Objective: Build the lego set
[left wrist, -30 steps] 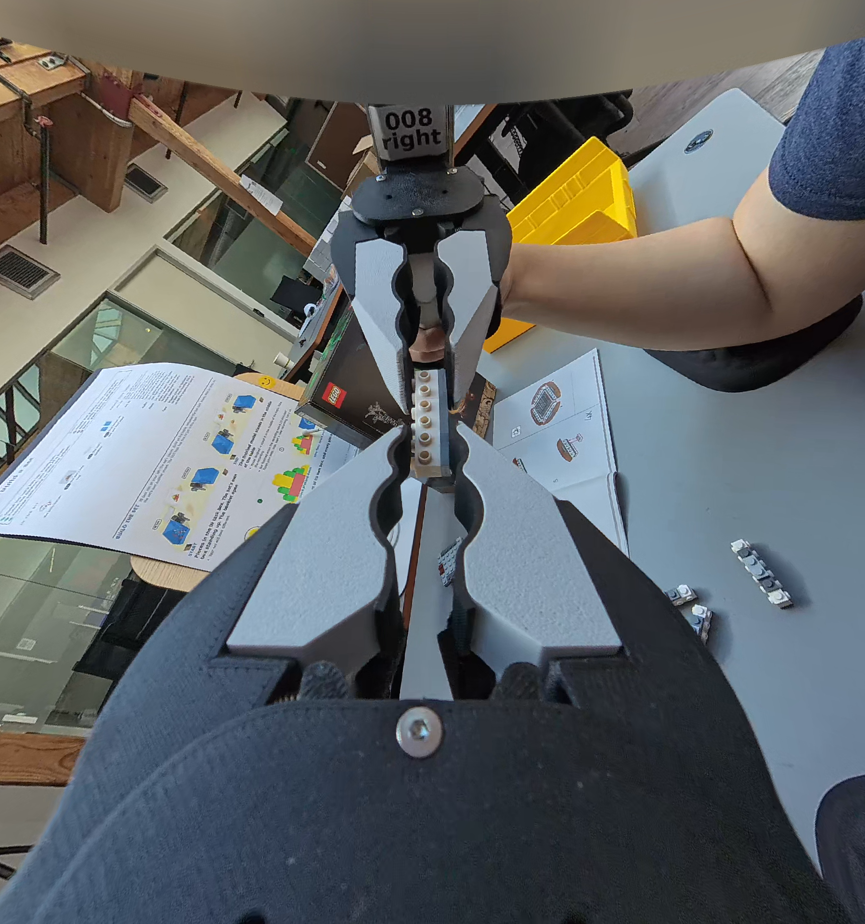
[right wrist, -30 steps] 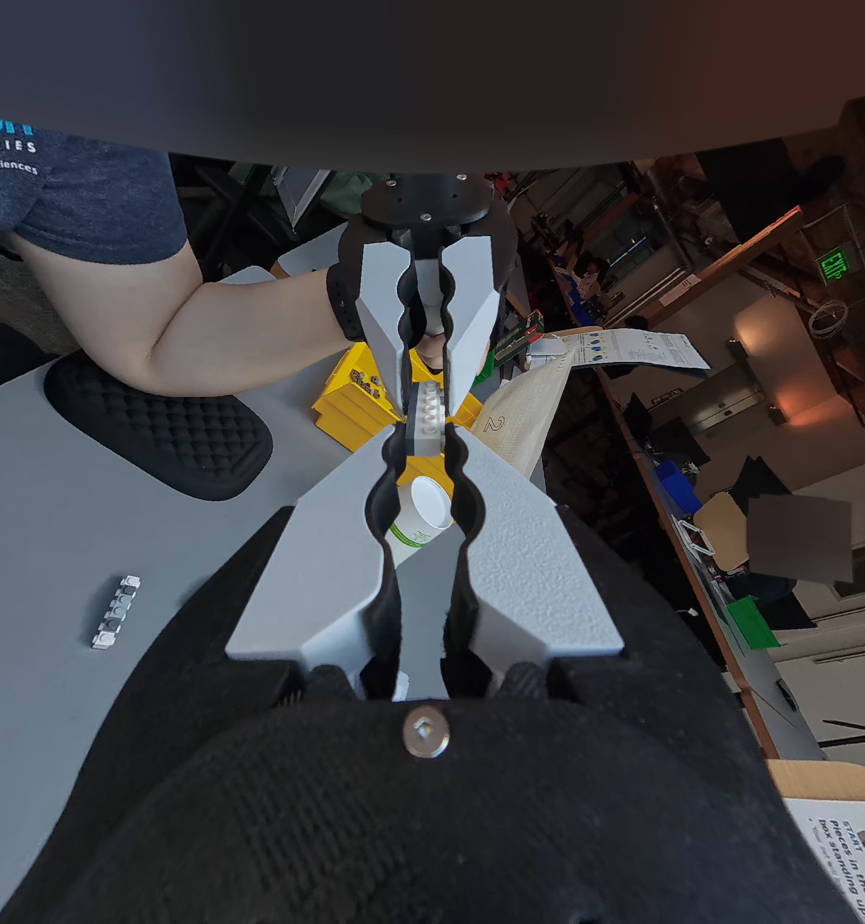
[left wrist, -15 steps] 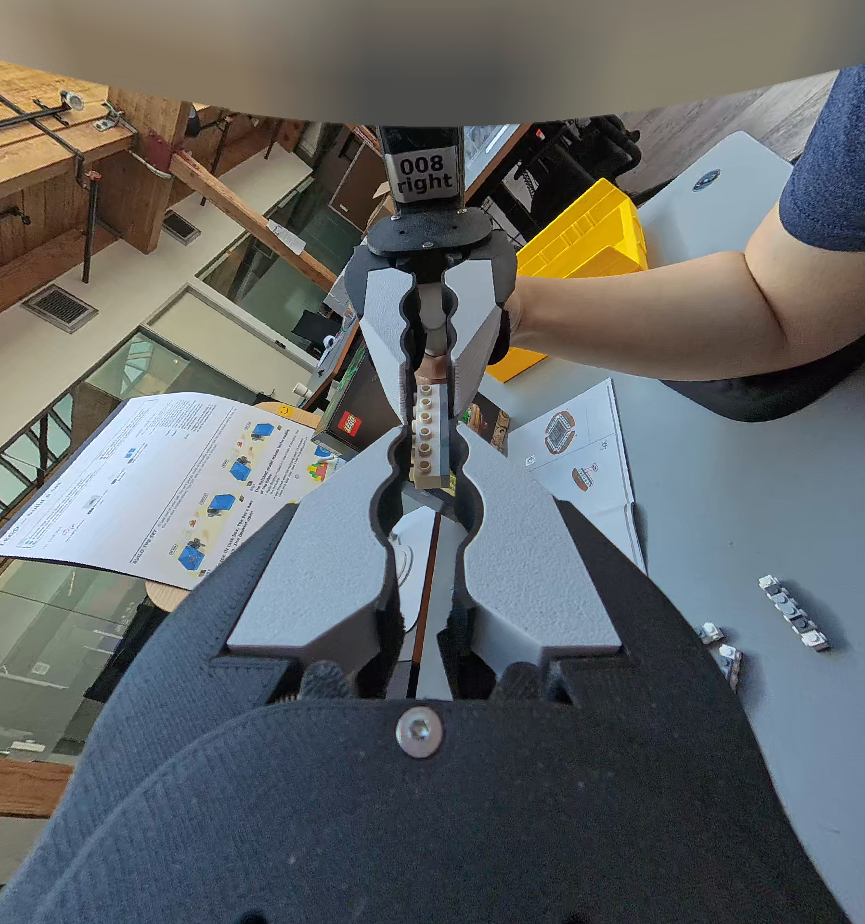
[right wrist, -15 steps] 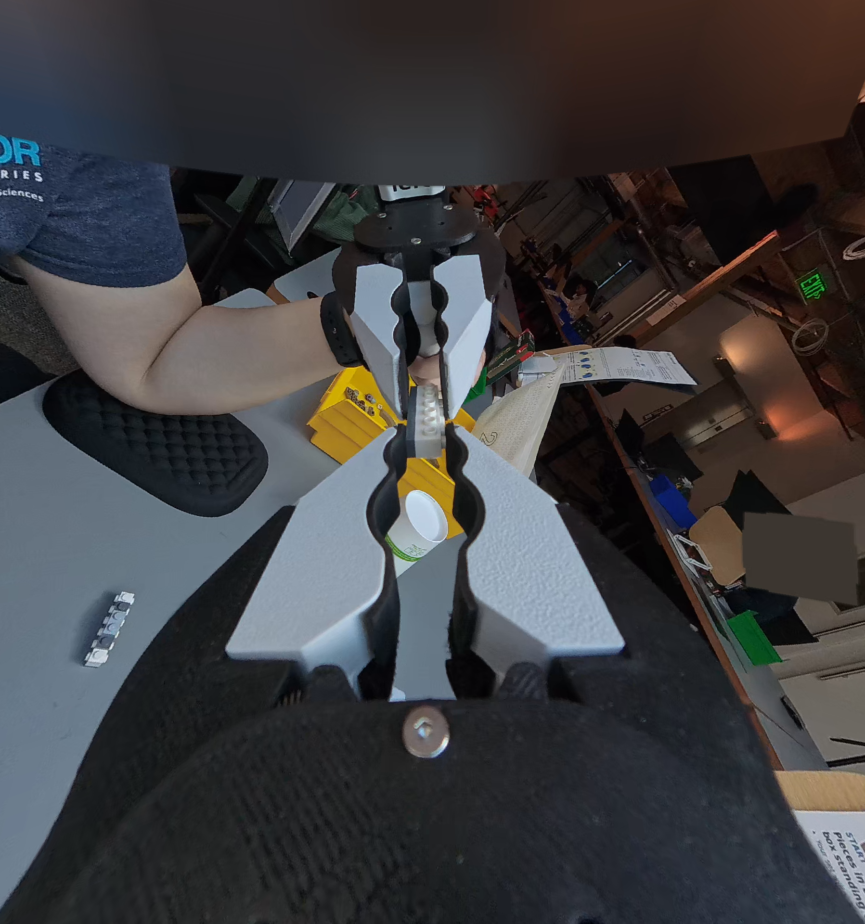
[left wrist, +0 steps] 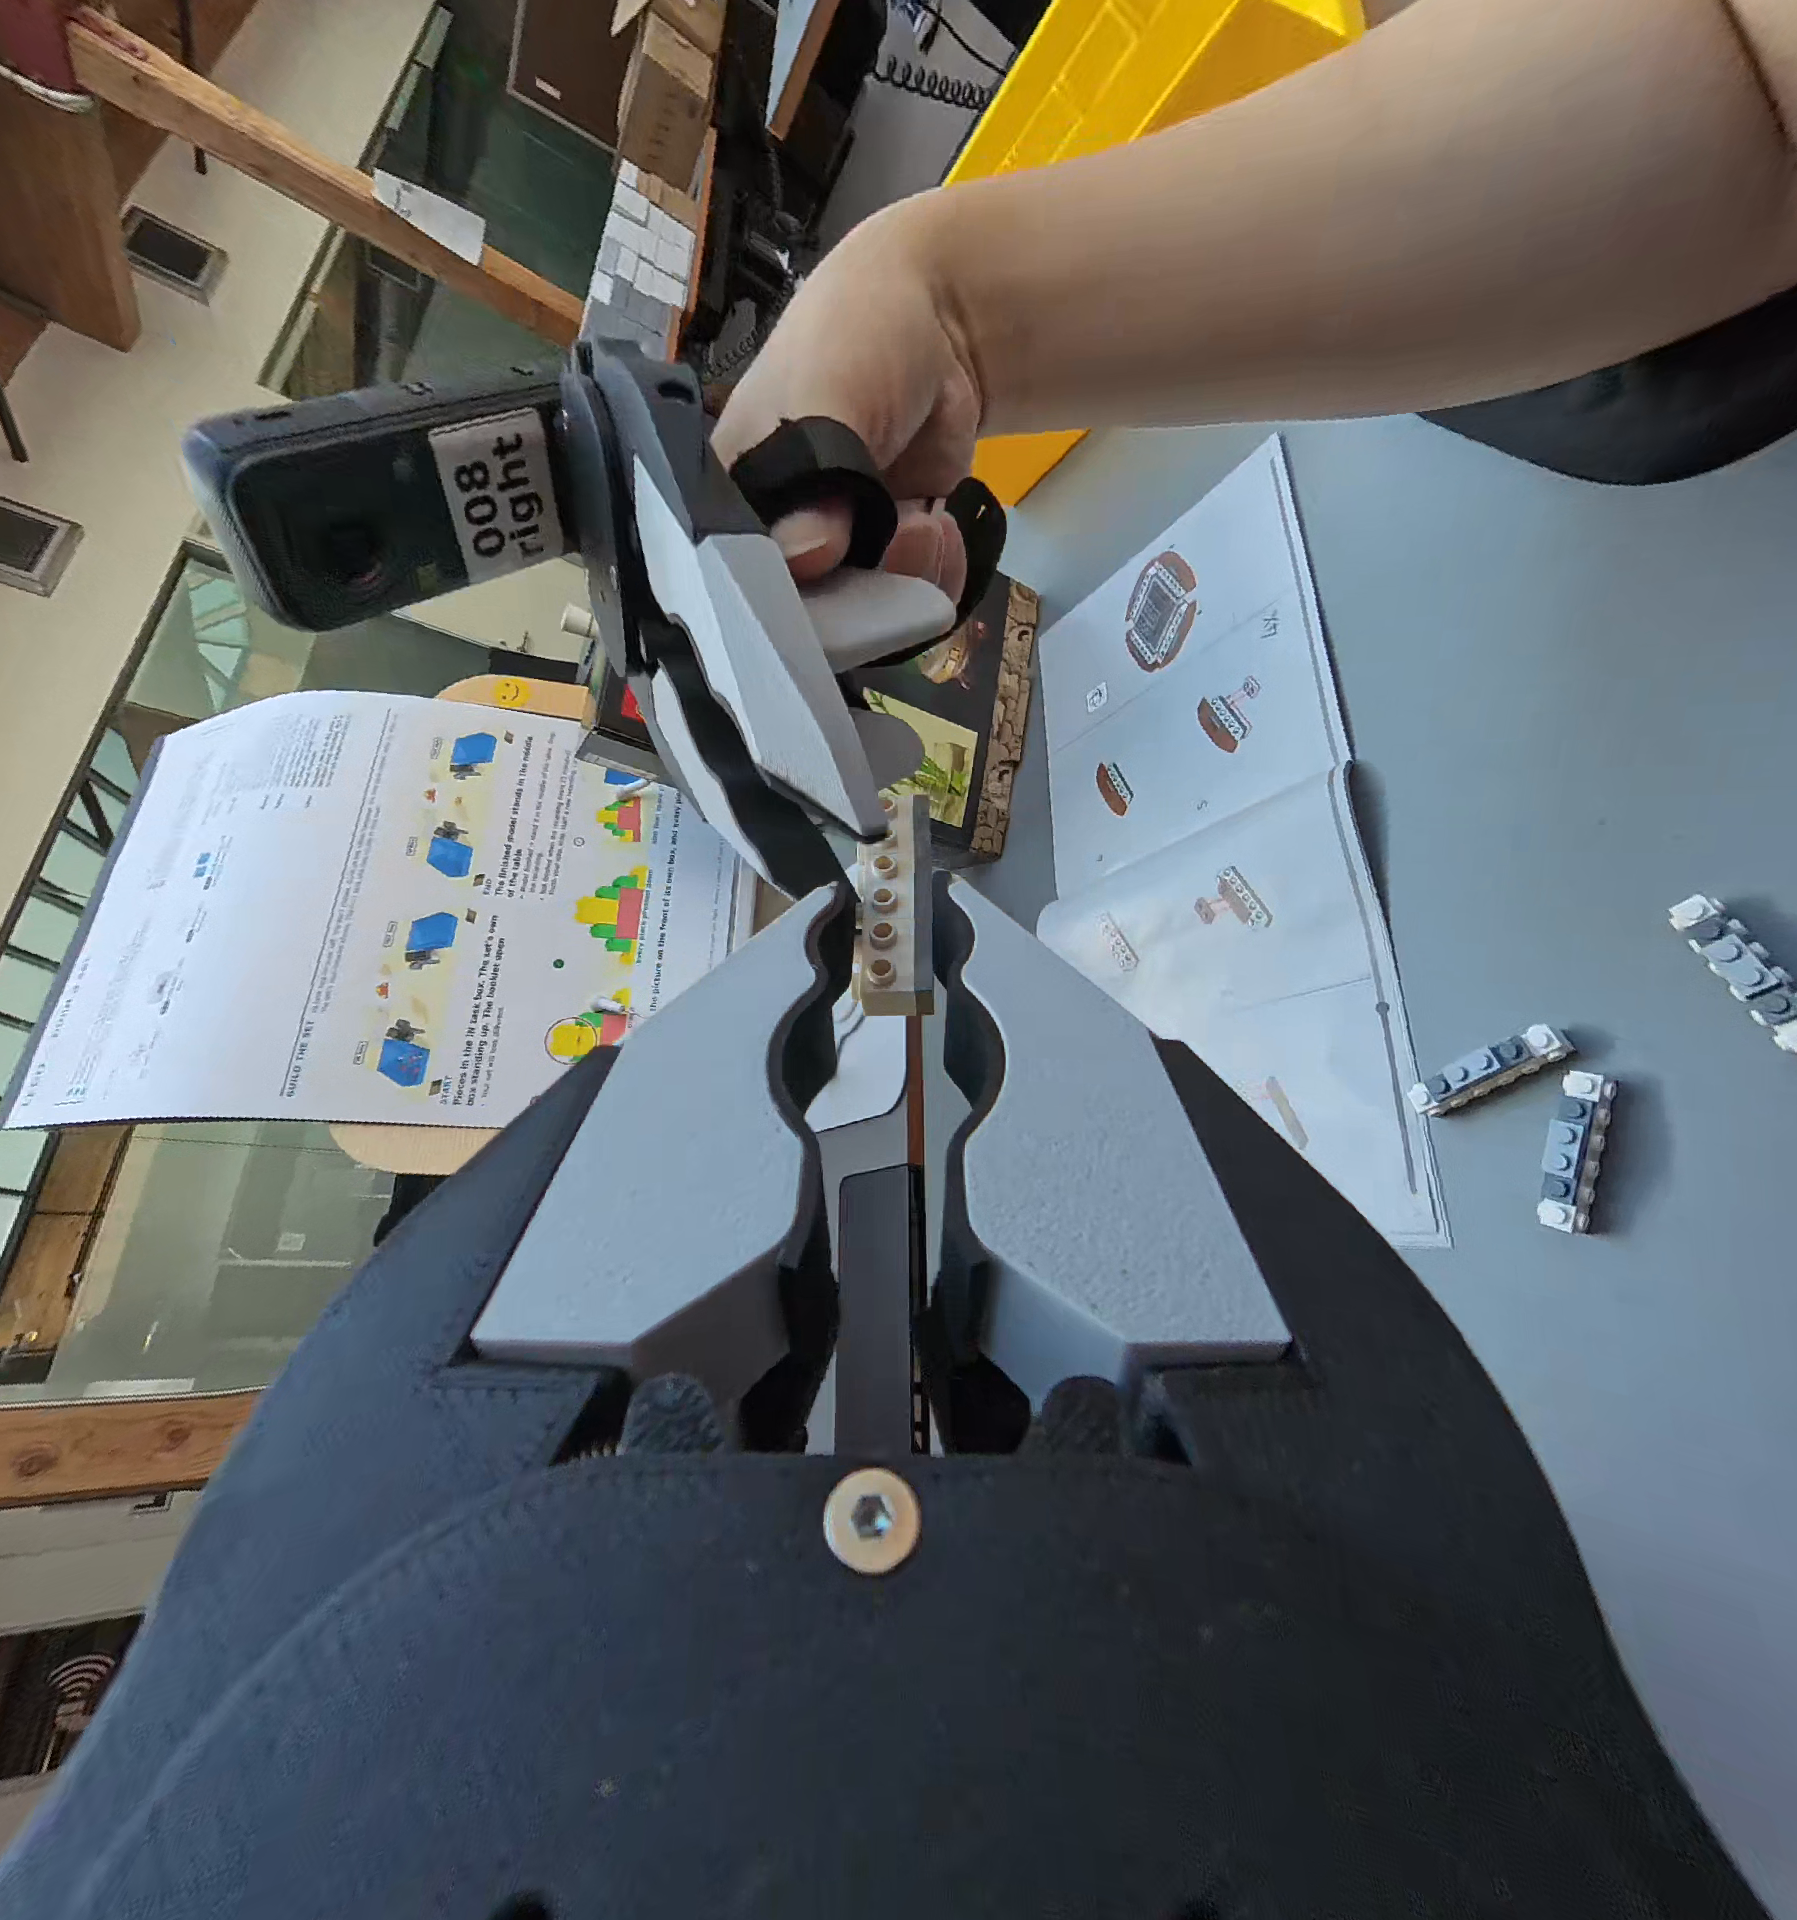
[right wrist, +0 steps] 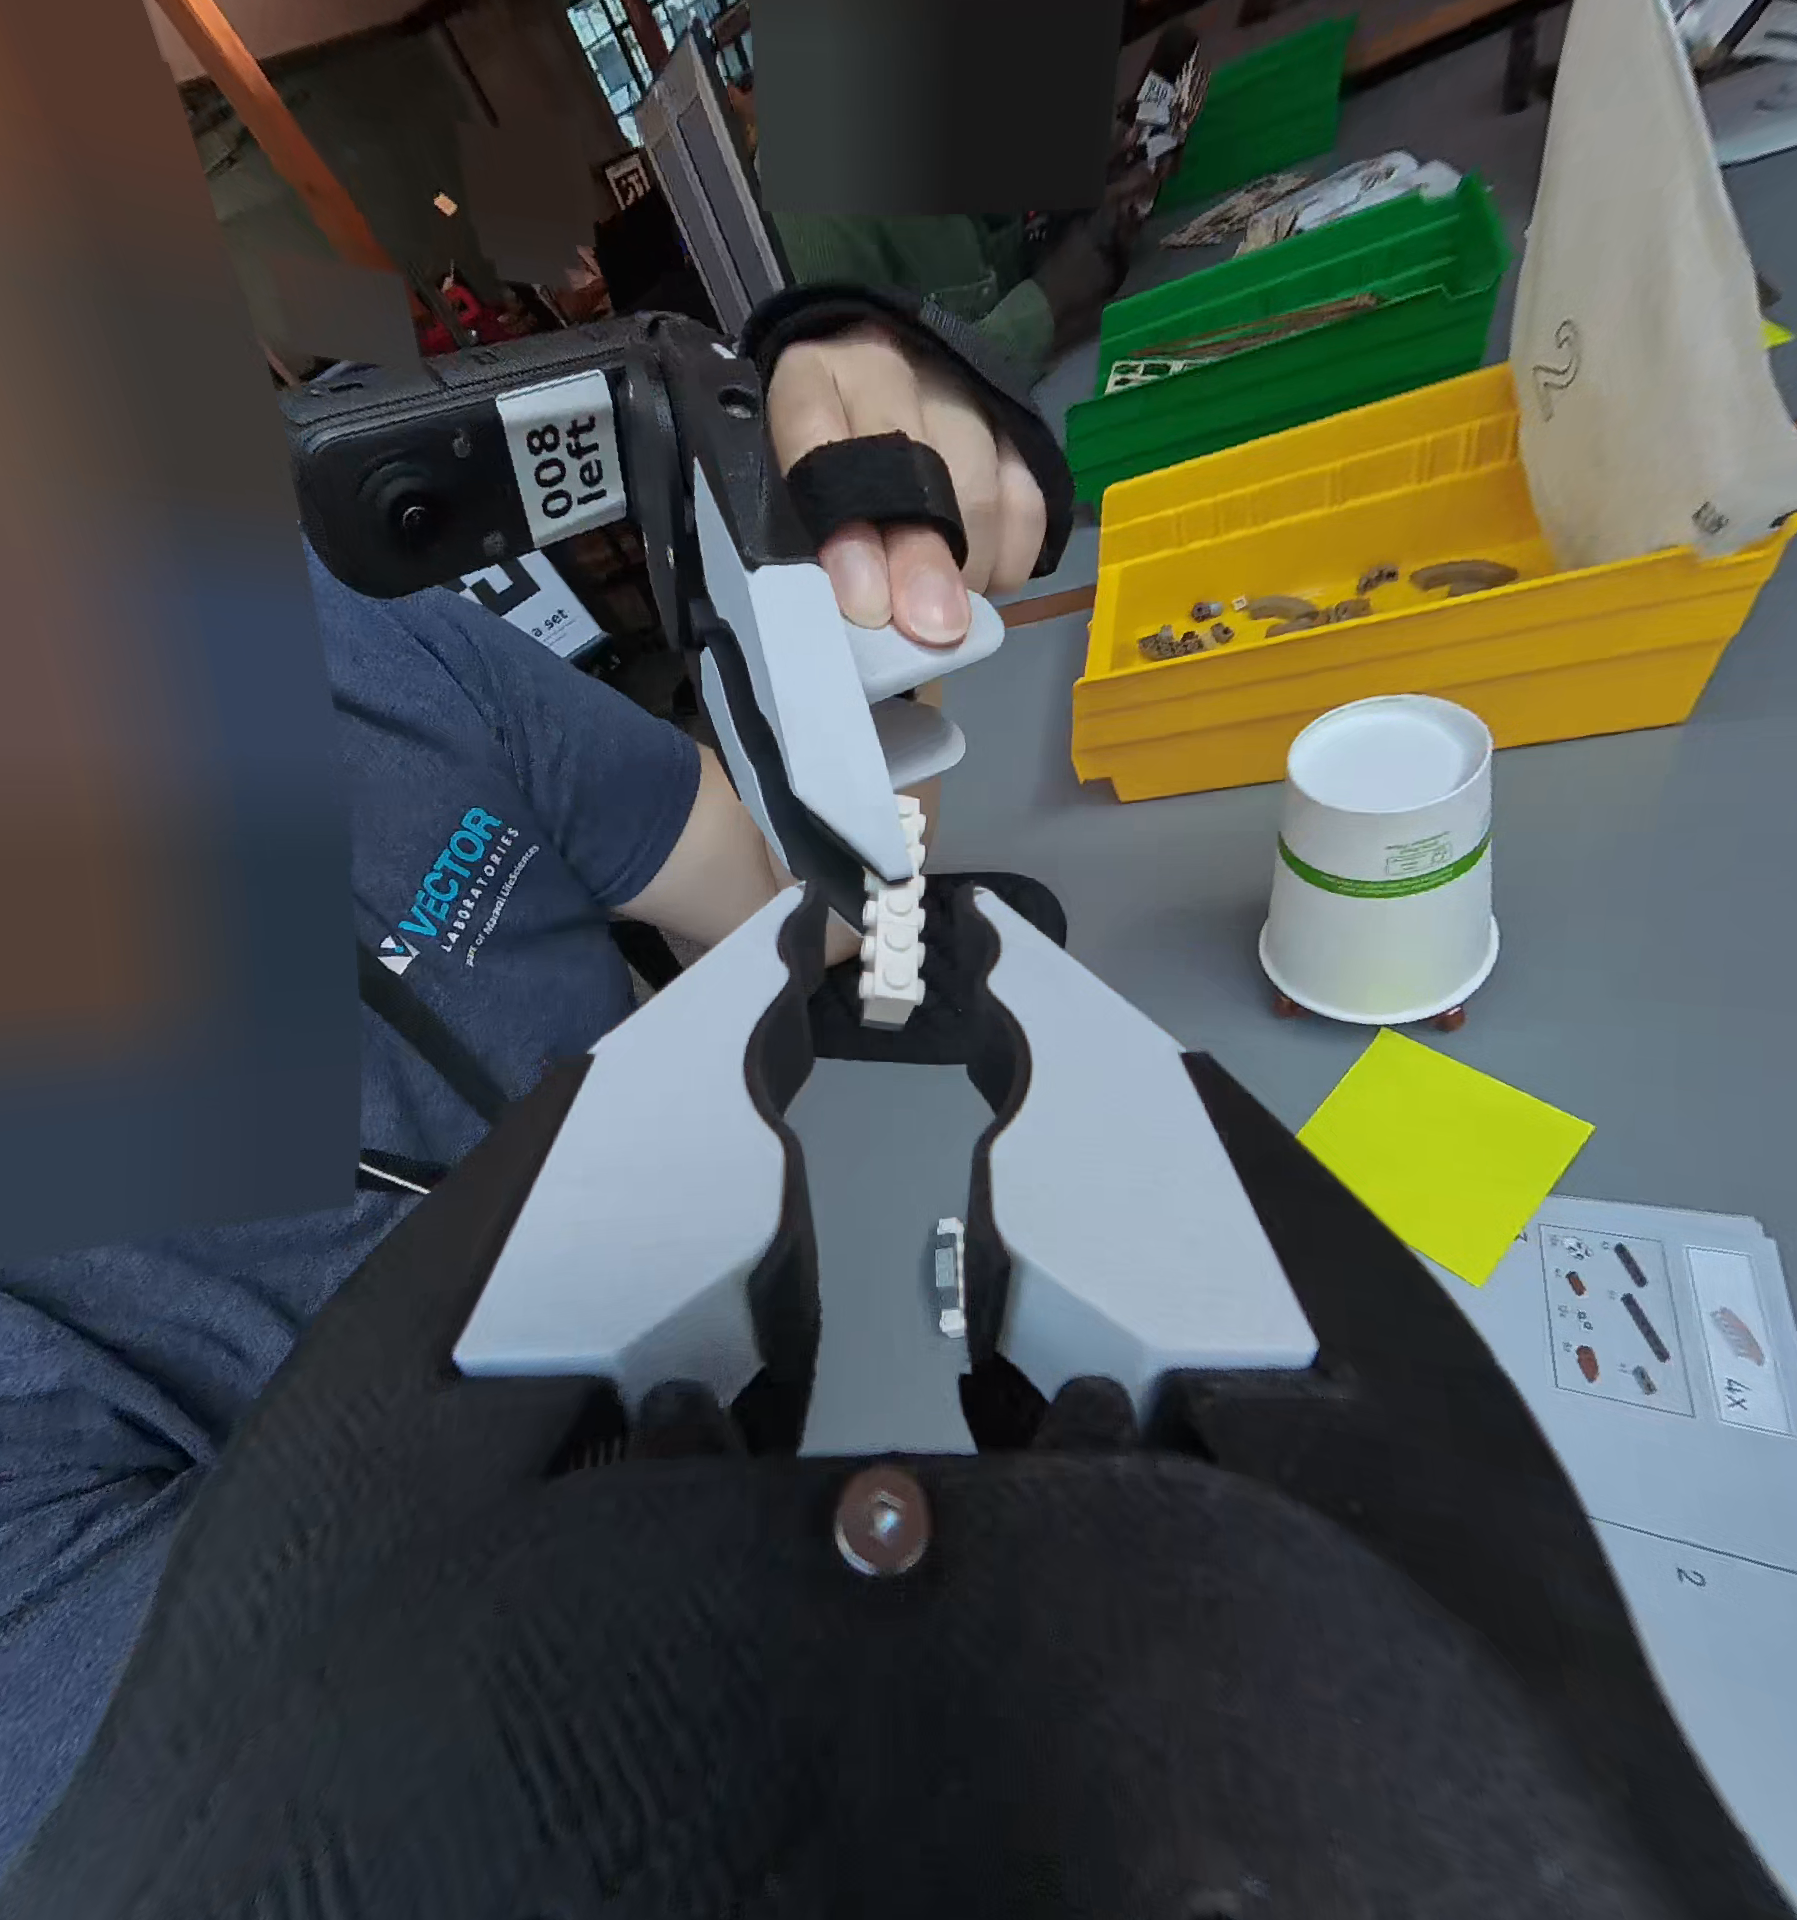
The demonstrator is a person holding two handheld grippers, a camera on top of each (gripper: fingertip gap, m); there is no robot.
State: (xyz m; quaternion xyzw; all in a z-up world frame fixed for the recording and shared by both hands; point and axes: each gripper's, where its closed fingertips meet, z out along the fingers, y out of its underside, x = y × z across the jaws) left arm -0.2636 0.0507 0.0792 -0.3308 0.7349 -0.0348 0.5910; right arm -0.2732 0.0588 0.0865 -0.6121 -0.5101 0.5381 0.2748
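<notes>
A long one-stud-wide lego strip point(left wrist: 894, 935), tan on top with a grey layer under it, is held up above the grey table. My left gripper point(left wrist: 894, 894) is shut on its near end across the width. In the right wrist view the strip point(right wrist: 892, 956) shows edge-on and white. My right gripper point(right wrist: 892, 899) is rolled a quarter turn, with its fingers on either side of the strip's thickness and a gap showing on both sides. It also shows in the left wrist view point(left wrist: 858, 847), and the left gripper shows in the right wrist view point(right wrist: 899, 873).
Three short grey-and-white strips point(left wrist: 1756, 977) lie on the table point(left wrist: 1652, 623) beside the open instruction booklet point(left wrist: 1216, 831). The set's box point(left wrist: 967, 748) and a printed sheet point(left wrist: 354, 904) stand behind. An upturned paper cup point(right wrist: 1382, 852), a yellow bin point(right wrist: 1393, 644), a green bin point(right wrist: 1289, 332) and a yellow note point(right wrist: 1445, 1153) are near. The grippers are tip to tip, or close to it.
The right gripper has rolled about a quarter turn and widened its fingers around the strip. Both grippers have dropped closer to the table. The left gripper still holds the strip.
</notes>
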